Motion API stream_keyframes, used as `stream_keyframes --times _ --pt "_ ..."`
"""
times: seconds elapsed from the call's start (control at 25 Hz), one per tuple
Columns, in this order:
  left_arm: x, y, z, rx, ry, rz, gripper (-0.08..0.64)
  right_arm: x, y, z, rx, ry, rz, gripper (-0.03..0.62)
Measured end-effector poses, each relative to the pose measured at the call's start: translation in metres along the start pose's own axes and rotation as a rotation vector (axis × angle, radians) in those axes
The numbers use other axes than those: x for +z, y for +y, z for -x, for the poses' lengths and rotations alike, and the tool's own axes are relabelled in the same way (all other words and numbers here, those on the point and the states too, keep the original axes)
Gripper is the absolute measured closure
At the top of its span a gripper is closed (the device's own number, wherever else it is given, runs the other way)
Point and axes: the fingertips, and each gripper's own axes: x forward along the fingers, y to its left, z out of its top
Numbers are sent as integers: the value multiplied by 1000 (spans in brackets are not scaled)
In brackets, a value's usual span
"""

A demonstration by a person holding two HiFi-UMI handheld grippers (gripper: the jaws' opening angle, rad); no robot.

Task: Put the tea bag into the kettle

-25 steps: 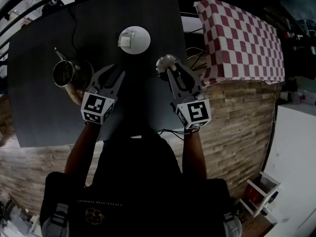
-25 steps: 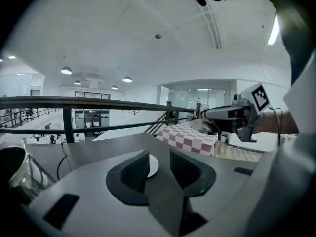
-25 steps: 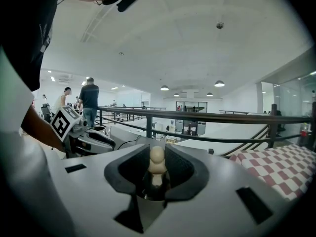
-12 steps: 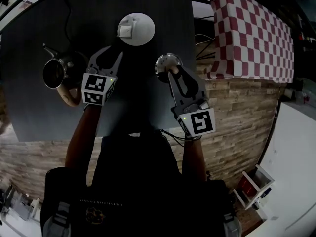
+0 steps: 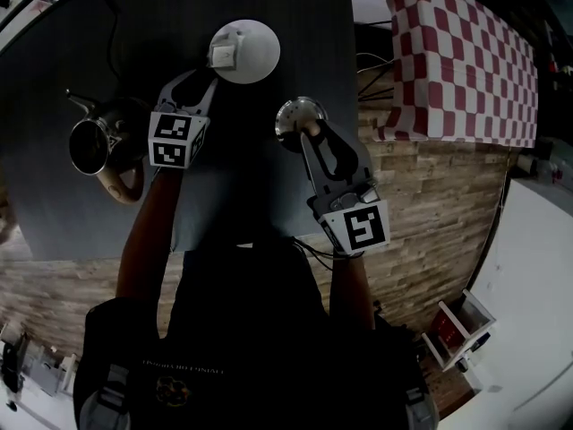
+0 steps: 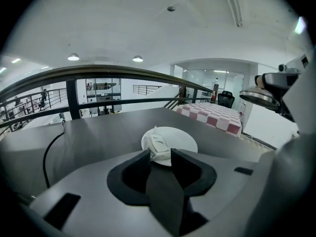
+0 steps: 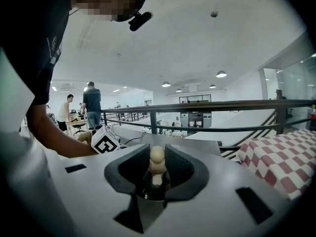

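Observation:
The white tea bag [image 5: 224, 56] [image 6: 159, 146] lies on a white plate [image 5: 253, 47] [image 6: 181, 138] at the table's far side. My left gripper [image 5: 197, 79] [image 6: 160, 154] is at the plate's near edge. Its jaws have just been opening and stand open, and the tea bag shows in the gap just ahead of the tips, untouched. The steel kettle [image 5: 89, 143] stands open at the left with its wooden handle [image 5: 121, 184] toward me. My right gripper [image 5: 309, 131] [image 7: 157, 156] is shut on the pale knob [image 7: 157, 157] of the kettle lid [image 5: 298, 116] [image 6: 258, 97], held up off the table.
A black cable [image 5: 115, 38] [image 6: 49, 154] runs across the dark table [image 5: 72, 213] behind the kettle. A red-and-white checked cloth [image 5: 461, 56] [image 7: 284, 162] covers a table at the right. A railing [image 6: 98, 73] borders the far edge, and people stand in the background of the right gripper view.
My left gripper has moved away from the kettle's side, forward and down to the plate with the tea bag. The right gripper still holds the lid in about the same place.

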Motion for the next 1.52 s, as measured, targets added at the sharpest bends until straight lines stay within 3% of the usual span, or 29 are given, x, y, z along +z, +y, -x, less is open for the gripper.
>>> stream_keyframes --times 0.48,0.52,0.56,0.64,1.16,1.52 --pt "-14 9 -26 7 40 6 433 -10 -6 -11 7 26 -15 488" --pt "-13 10 -27 10 40 -1 447 -10 -7 -11 7 28 -14 488" --pt "-11 11 -28 10 36 -11 525 -10 -7 -11 7 30 -14 488" --pt "-4 8 -26 4 15 -34 551 -9 -10 -11 5 27 -13 488" --pt "43 -31 41 -23 -93 -105 554 16 13 6 21 -45 37 488" --pt "62 -47 107 -4 -162 -97 554 37 41 26 40 -98 71 488"
